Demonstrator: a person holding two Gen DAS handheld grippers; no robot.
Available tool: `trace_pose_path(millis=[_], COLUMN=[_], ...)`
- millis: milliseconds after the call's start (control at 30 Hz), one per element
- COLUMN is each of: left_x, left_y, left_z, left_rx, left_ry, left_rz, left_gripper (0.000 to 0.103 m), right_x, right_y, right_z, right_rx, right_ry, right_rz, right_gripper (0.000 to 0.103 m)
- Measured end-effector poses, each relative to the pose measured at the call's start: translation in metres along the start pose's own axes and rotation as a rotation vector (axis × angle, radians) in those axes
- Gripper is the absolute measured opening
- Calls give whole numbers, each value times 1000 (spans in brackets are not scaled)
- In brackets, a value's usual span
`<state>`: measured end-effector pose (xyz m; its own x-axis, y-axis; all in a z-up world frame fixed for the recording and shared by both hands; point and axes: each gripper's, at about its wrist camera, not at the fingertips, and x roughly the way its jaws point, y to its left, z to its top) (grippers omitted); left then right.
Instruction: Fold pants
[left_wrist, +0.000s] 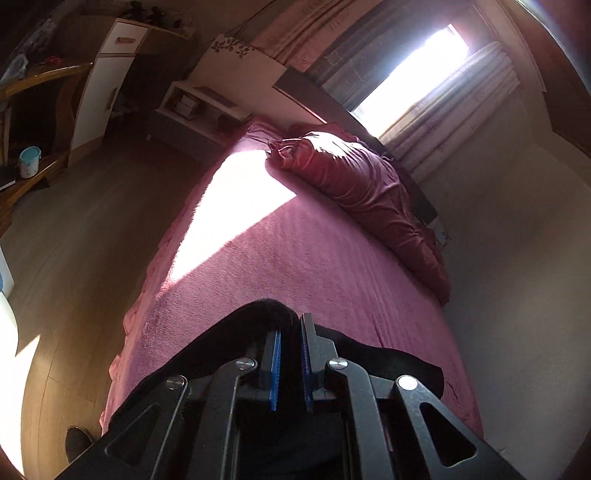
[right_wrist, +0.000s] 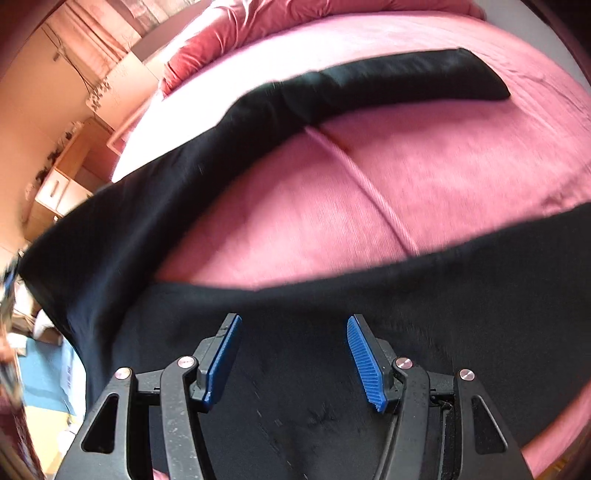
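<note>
Black pants (right_wrist: 184, 177) lie spread on a pink bed (right_wrist: 369, 192). One leg runs up to the far right of the right wrist view; the other stretches right along the near edge. My right gripper (right_wrist: 293, 321) is open, its blue pads (right_wrist: 225, 354) wide apart just above the pants' upper part. My left gripper (left_wrist: 290, 325) is shut on a bunched edge of the black pants (left_wrist: 258, 314) and holds it up over the bed (left_wrist: 295, 258).
A red folded quilt (left_wrist: 354, 184) lies at the head of the bed near a bright window (left_wrist: 410, 70). White cabinets (left_wrist: 107, 74) and a wooden shelf (left_wrist: 33, 81) stand left beside the wood floor (left_wrist: 74, 258). A pale wall (left_wrist: 517, 258) runs along the right.
</note>
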<state>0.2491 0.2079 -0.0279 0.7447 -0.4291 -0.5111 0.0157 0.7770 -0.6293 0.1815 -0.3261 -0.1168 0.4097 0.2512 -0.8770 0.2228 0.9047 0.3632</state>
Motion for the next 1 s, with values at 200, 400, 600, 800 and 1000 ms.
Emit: trace_pose_path(millis=[200,400,600,800,1000], left_x=[-45,-62,-68,-72,-62], left_y=[-25,-23,-18,-14,2], left_z=[-65,-120,-143,-147,-123], left_rx=[91,89,65,75,14], left_ry=[45,127,159,185,174], left_rz=[-113,-153,-168,-174,-131], left_gripper=[8,8,8,8,8], right_x=[1,15,40,82,89], right_y=[16,45,70,68,61], right_z=[52,108,153,187,201], right_rx=[14,44,94,139,137], right_ry=[-30,-35,-21,24,13], right_rz=[96,173,170,80,68], right_gripper=[56,48,47,36,9])
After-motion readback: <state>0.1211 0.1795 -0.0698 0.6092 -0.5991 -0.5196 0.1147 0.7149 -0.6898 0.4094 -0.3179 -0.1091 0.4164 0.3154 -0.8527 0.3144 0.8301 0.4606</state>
